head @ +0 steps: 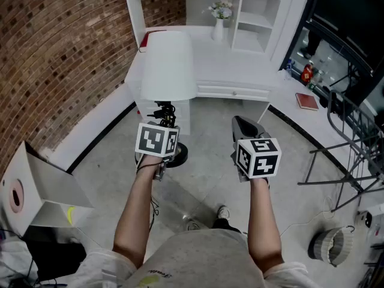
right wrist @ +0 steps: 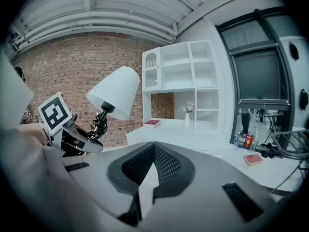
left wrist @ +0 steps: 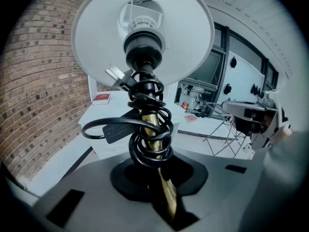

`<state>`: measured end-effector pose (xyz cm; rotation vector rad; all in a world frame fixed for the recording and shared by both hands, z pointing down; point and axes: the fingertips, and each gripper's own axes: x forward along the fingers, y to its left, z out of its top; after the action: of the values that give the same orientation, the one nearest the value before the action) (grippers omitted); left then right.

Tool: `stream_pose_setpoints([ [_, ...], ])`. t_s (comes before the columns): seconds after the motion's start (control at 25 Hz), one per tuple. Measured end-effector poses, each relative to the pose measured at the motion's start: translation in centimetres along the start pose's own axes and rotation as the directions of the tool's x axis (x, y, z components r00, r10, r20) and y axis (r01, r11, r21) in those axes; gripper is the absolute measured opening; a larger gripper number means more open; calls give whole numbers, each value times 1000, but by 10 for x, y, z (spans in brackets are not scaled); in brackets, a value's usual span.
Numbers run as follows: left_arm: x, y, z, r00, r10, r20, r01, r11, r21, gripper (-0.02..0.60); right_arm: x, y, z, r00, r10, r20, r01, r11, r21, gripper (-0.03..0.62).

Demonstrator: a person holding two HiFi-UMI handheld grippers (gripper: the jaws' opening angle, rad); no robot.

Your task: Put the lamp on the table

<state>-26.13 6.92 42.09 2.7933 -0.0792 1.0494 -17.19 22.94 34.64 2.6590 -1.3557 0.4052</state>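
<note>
The lamp has a white shade (head: 168, 65), a brass stem (left wrist: 155, 129) wound with its black cord (left wrist: 145, 122), and a dark round base (head: 179, 155). It hangs tilted above the floor, in front of the white table (head: 234, 77). My left gripper (head: 164, 123) is shut on the stem just below the cord coil, and the shade (left wrist: 145, 33) fills the top of the left gripper view. My right gripper (head: 243, 126) is held beside it, to the right; its jaws are shut with nothing between them. The right gripper view shows the lamp (right wrist: 116, 91) off to its left.
A red book (head: 145, 39) and a vase of flowers (head: 219, 18) stand on the table under white shelves. A brick wall runs along the left, with a cardboard box (head: 36, 191) on the floor. A metal rack (head: 354, 143) and a second red book (head: 307, 102) are at right.
</note>
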Motion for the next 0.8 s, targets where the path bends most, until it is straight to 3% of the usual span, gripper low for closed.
stream_pose_setpoints([
  [0.8, 31, -16, 29, 1000, 23, 7, -23, 1000, 17, 63, 27, -33, -5, 999, 43, 11, -43, 999, 27, 3],
])
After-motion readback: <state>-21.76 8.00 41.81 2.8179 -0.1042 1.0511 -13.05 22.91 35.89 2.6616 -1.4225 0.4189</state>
